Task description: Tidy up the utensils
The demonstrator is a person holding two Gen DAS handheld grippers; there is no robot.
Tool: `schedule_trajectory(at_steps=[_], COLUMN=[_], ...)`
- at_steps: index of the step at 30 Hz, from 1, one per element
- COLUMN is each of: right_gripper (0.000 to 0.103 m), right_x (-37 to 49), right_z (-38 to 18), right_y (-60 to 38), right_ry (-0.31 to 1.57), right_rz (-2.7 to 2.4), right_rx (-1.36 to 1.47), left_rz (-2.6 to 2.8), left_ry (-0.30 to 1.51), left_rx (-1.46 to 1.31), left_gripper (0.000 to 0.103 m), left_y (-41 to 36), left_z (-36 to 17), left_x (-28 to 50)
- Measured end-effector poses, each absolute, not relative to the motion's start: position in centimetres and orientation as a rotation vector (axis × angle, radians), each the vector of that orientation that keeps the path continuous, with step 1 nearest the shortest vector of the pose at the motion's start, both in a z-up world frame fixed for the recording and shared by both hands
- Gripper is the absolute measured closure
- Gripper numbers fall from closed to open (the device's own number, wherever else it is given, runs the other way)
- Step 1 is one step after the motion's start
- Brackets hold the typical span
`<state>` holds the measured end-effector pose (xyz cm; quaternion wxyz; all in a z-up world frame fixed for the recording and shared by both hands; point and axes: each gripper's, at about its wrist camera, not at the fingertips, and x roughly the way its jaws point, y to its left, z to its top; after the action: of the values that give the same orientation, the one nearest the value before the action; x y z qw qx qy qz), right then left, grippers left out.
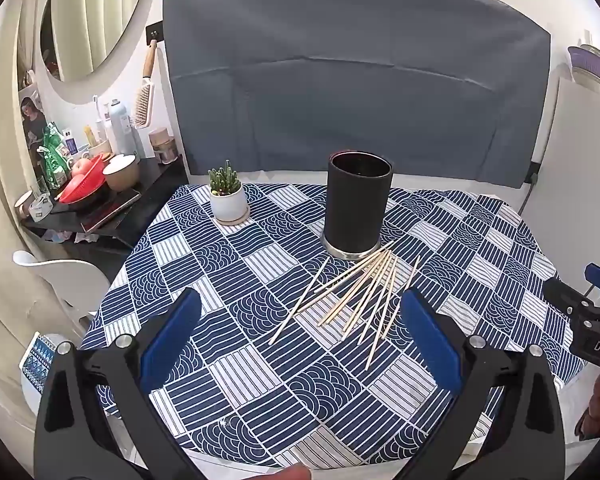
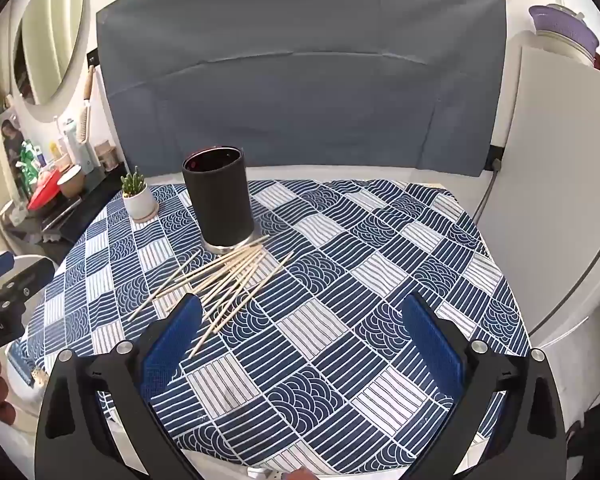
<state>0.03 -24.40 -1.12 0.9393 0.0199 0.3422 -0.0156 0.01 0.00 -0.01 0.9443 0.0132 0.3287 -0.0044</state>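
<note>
About ten chopsticks (image 1: pixel 356 296) beside one black holder (image 1: pixel 358 204).

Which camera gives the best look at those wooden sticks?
The left wrist view: the wooden sticks lie fanned out centrally, unobstructed. In the right wrist view they sit left of centre, partly hidden behind a gripper finger.

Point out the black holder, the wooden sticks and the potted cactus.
black holder (image 1: pixel 358 204), left wrist view, on its side wall.
wooden sticks (image 1: pixel 364 290), left wrist view, mid-pile.
potted cactus (image 2: pixel 139 199), right wrist view, white pot.

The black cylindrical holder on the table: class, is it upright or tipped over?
Upright. The black holder stands on its silver base, open mouth upward, with the wooden sticks lying beside it.
</note>
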Motion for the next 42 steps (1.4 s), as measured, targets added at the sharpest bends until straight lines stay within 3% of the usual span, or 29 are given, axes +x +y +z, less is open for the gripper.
schedule_trajectory(at_steps=[42], right_gripper=[0.007], right_x=[-1.3], right_z=[-0.2], right_y=[-24.8], right_ry=[0.658], right_rz=[-0.018], right_rx=[0.05], left_rz=[-0.012], left_ry=[0.66], left_rx=[0.027], left_gripper=[0.005], left_y=[-0.4], left_z=[0.6], left_x=[-1.0])
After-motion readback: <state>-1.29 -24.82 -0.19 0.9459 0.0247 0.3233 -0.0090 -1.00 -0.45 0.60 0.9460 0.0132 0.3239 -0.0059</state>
